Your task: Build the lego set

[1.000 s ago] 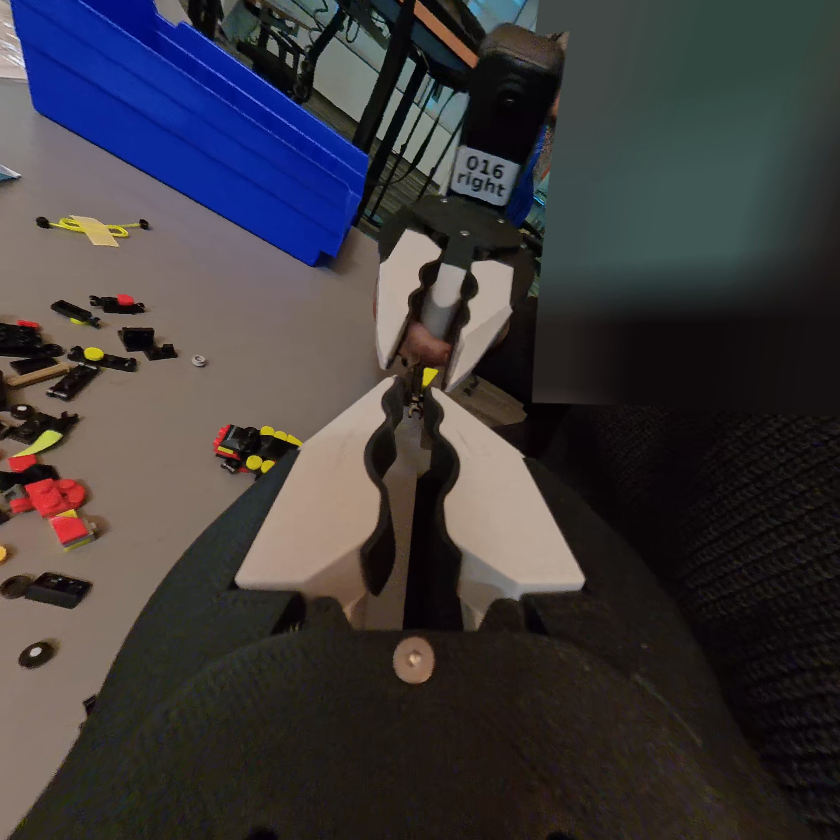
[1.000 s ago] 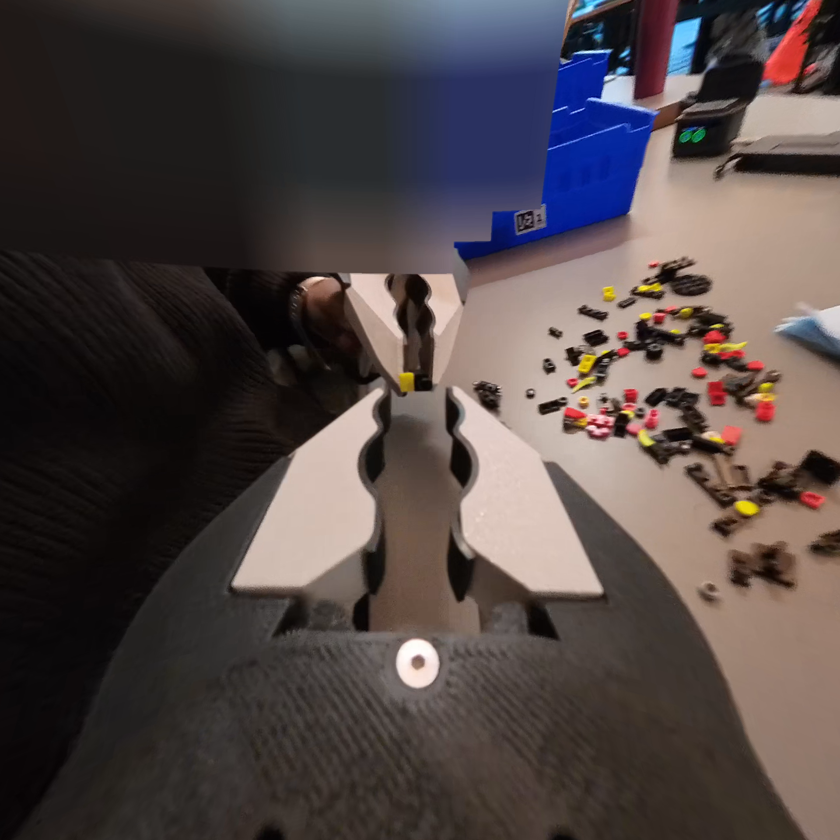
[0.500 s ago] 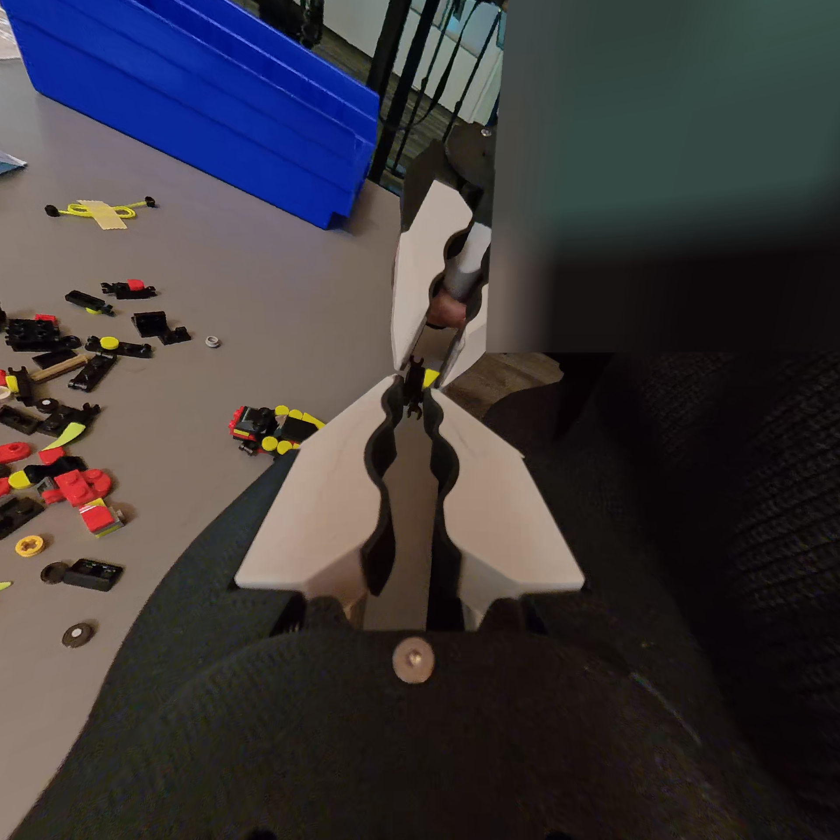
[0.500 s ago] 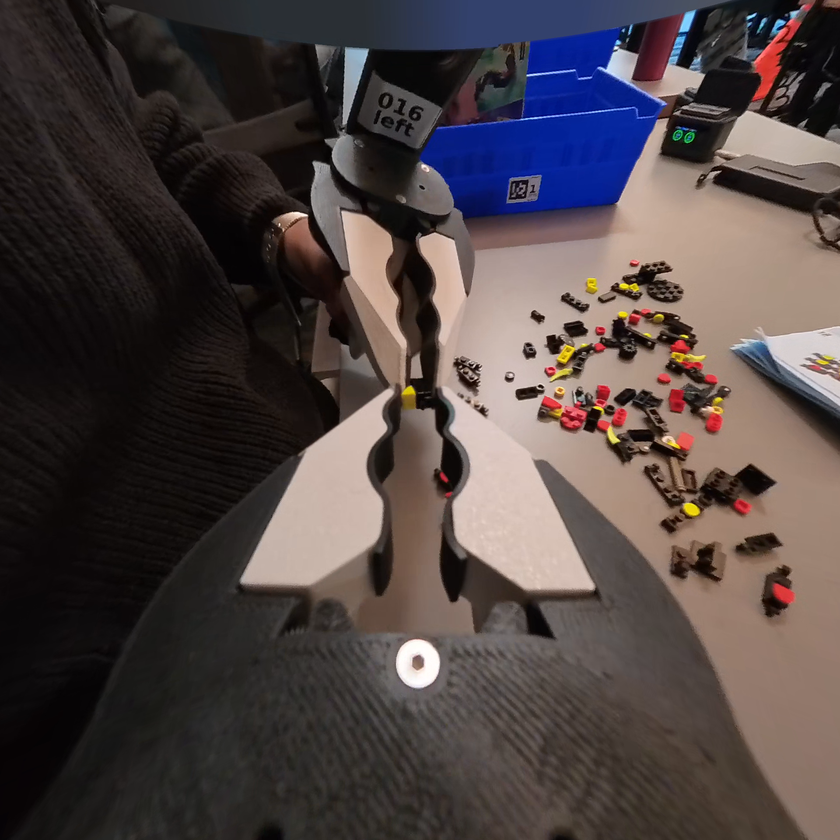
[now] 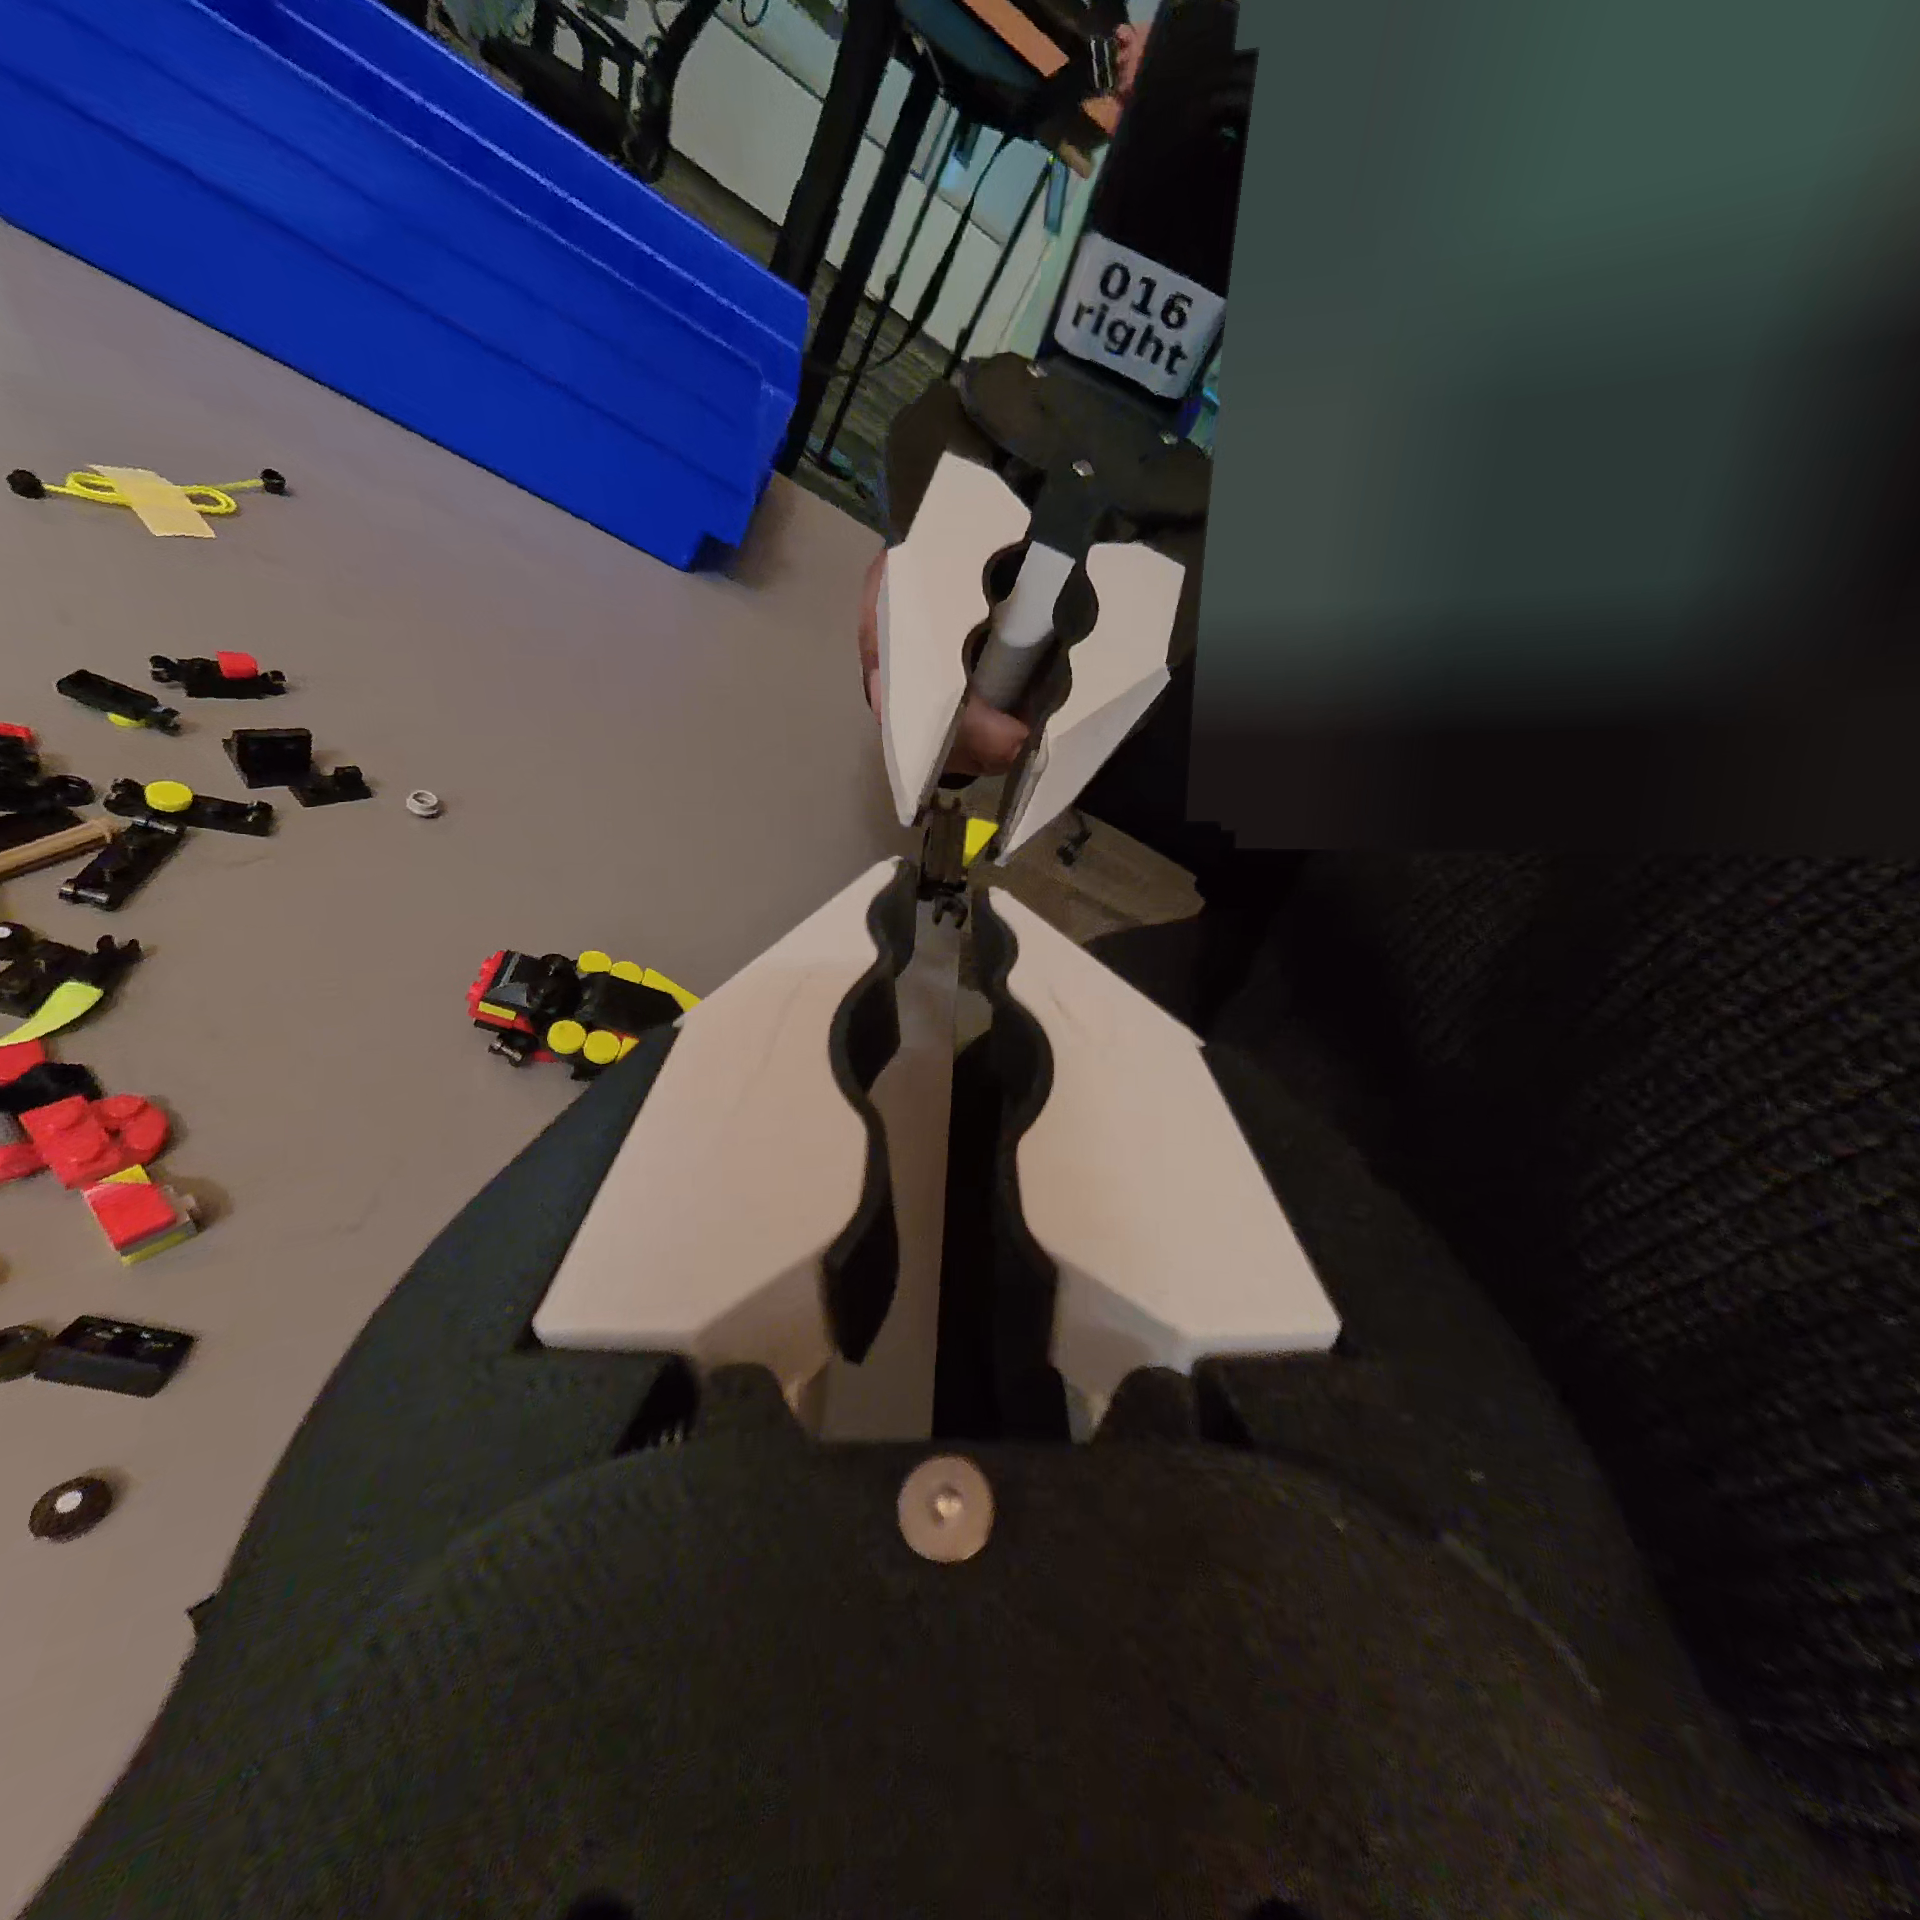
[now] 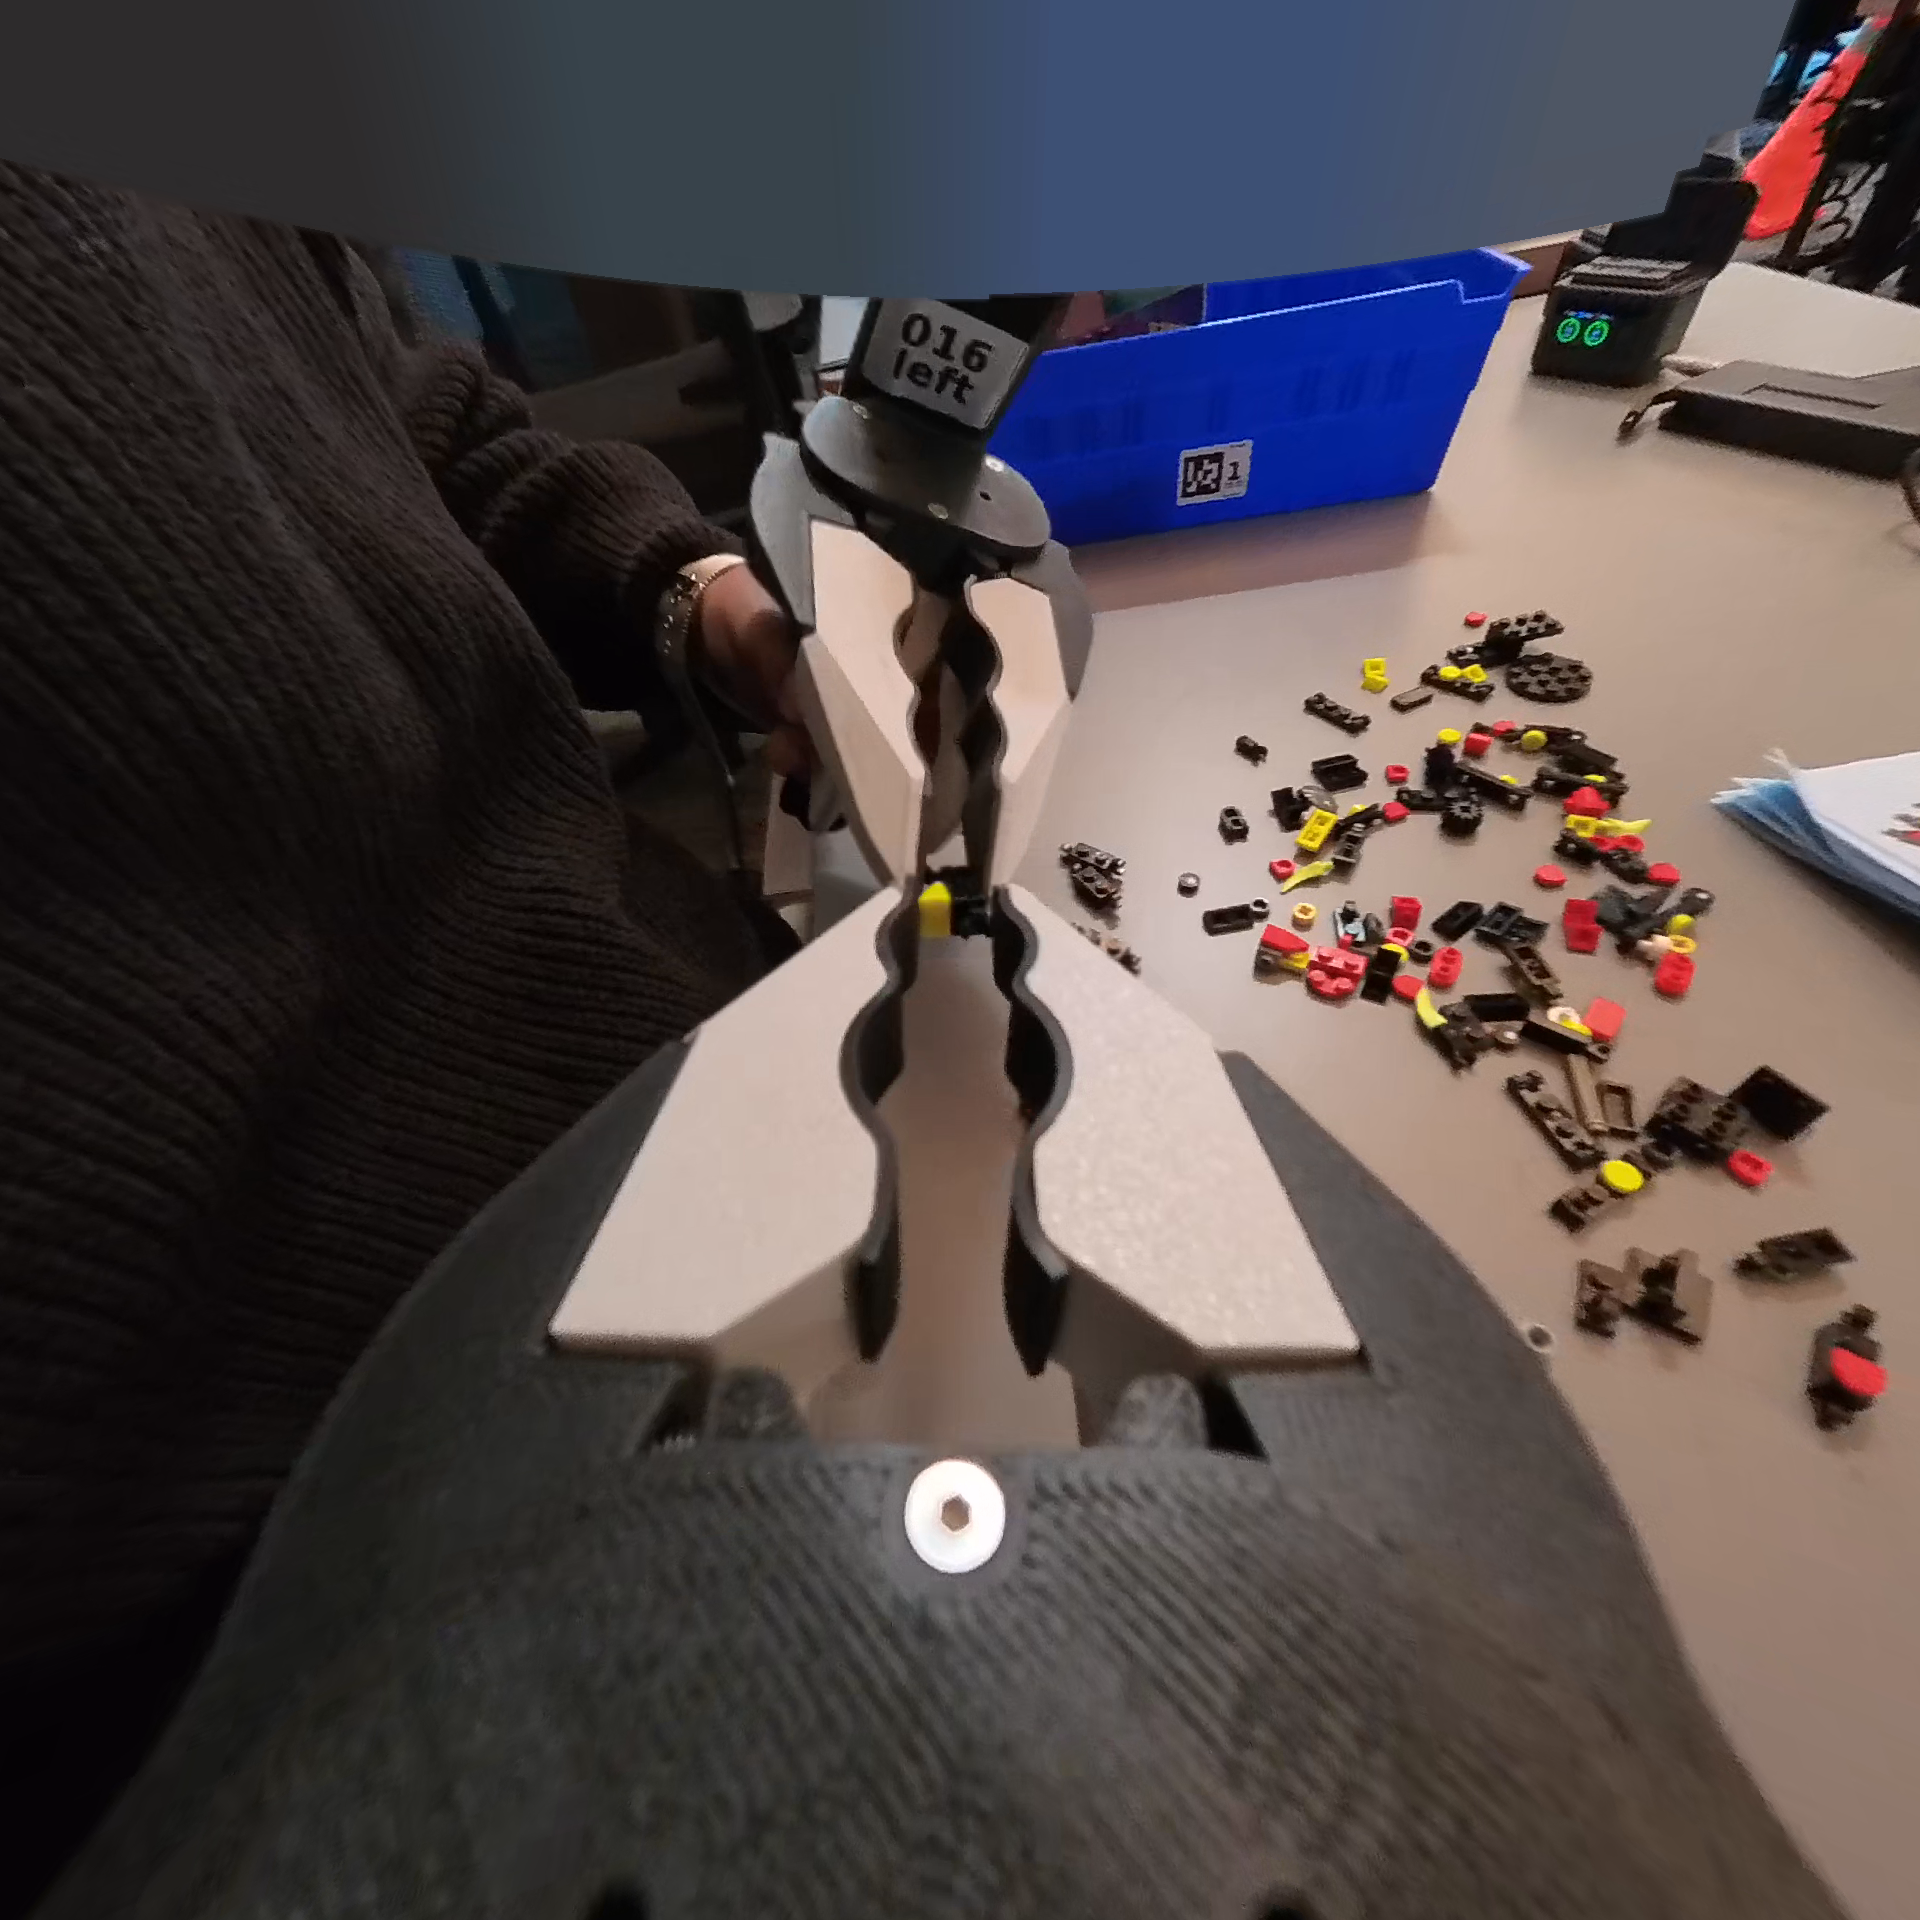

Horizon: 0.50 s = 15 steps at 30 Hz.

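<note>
My two grippers meet tip to tip above the near edge of the grey table [image 5: 582, 665]. My left gripper [image 5: 940, 896] is shut on the thin black end of a small black-and-yellow brick piece [image 5: 943, 881]. My right gripper [image 6: 951, 920] is shut on the same piece, with its yellow block [image 6: 935, 909] against one pad and its black part [image 6: 975, 914] against the other. The right gripper also shows in the left wrist view [image 5: 958, 826], and the left gripper in the right wrist view [image 6: 954, 864].
Several loose black, red and yellow bricks [image 6: 1507, 883] lie scattered on the table. A small part-built brick model [image 5: 571, 1003] sits near my left gripper. A blue bin [image 5: 416, 260] stands at the back. A paper stack [image 6: 1849, 831] lies far right. A person's dark sweater [image 6: 260, 831] fills the left. My two grippers' fingertips are within a few centimetres of each other.
A second ago my right gripper stood open around the piece held by the left. It then shut on it and has stayed shut. Both grippers shifted slightly together.
</note>
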### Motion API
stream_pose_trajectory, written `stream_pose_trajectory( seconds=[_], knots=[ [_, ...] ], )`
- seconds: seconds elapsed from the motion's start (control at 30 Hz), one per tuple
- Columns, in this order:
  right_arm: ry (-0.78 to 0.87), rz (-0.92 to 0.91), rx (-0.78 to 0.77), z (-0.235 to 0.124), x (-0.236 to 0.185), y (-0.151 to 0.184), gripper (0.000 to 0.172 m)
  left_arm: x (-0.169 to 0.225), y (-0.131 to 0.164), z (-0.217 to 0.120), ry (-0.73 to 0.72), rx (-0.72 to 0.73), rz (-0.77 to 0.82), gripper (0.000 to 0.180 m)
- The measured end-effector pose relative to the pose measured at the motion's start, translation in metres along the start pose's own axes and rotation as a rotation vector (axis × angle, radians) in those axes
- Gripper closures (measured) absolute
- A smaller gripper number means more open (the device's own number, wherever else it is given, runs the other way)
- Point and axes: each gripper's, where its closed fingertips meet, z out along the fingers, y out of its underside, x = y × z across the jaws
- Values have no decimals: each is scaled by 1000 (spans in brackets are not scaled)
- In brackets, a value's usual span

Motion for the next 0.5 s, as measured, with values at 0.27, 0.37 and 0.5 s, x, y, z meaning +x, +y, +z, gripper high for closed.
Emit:
stream_pose_trajectory(
  seconds=[0.27, 0.37, 0.5],
  knots=[
    [-25, 41, 29, 0, 0, -3, 160, 1, -1, 0, -41, -4, 86, 175],
    [-6, 35, 17, 1, 2, 0, 159, -2, -4, -1, -76, 2, 115, 175],
    [25, 6, 3, 2, 4, 1, 160, -2, -9, -2, -100, 28, 117, 175]
  ],
)
